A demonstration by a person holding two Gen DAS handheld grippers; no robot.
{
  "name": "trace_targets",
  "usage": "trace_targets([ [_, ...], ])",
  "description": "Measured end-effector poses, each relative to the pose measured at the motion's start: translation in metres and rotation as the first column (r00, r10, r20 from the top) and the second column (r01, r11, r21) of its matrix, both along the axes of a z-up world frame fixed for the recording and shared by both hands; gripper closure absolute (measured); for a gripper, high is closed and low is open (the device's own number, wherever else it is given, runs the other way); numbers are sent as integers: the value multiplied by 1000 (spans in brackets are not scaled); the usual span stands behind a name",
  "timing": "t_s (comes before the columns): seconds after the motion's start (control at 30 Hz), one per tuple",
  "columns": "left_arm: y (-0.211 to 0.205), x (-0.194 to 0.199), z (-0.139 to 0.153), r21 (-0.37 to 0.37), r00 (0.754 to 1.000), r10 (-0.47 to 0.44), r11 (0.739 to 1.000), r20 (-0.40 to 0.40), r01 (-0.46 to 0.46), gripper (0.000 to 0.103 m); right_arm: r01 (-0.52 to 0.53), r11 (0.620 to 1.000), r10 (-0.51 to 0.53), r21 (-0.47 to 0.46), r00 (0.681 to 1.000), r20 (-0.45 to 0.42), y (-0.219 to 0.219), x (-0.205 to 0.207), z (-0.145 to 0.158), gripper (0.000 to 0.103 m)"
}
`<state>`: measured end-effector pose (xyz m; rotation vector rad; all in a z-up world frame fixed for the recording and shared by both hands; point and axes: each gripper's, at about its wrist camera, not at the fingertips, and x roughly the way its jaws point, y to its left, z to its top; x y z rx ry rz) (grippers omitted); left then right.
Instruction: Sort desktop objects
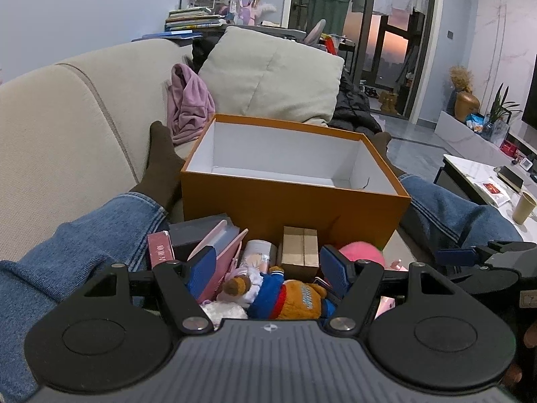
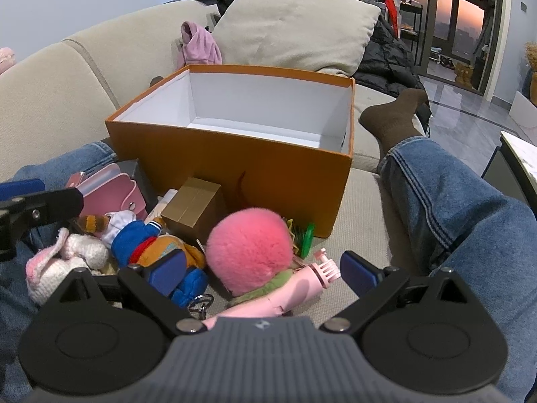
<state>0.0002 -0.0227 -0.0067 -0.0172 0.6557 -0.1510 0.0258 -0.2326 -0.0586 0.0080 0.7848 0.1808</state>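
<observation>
In the left wrist view, the left gripper (image 1: 268, 268) is held spread apart above the stuffed bear (image 1: 288, 297), nothing gripped; the orange box (image 1: 292, 184) lies beyond, on the sofa seat (image 1: 84, 154).

In the right wrist view, the right gripper (image 2: 265, 272) is spread wide over the pink pompom (image 2: 250, 252), beside the box's near-right corner.

Matt cardboard orange box (image 2: 235, 168), fluffy pink pompom (image 2: 250, 252), glossy plastic pink fan (image 2: 302, 285), woven-cloth sofa (image 2: 67, 94)

A beige sofa (image 1: 67, 127) carries a grey-green cushion (image 1: 268, 74), a crumpled lilac garment (image 1: 188, 100) and a black jacket (image 2: 386, 57). Stacked books (image 1: 191, 20) lie behind it.
</observation>
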Motion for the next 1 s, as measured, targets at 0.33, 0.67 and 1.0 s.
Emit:
trace_targets([
  [0.33, 8, 6, -3, 48, 999, 9, 999, -31, -8, 22, -70, 998, 70, 8, 997, -29, 11, 8, -5, 21],
  [0.67, 34, 29, 3, 107, 997, 52, 993, -50, -46, 36, -170, 978, 181, 121, 979, -89, 30, 44, 1, 46],
  [1.0, 29, 62, -19, 127, 991, -25, 991, -133, 42, 36, -136, 977, 163, 165, 974, -159, 47, 90, -6, 47],
])
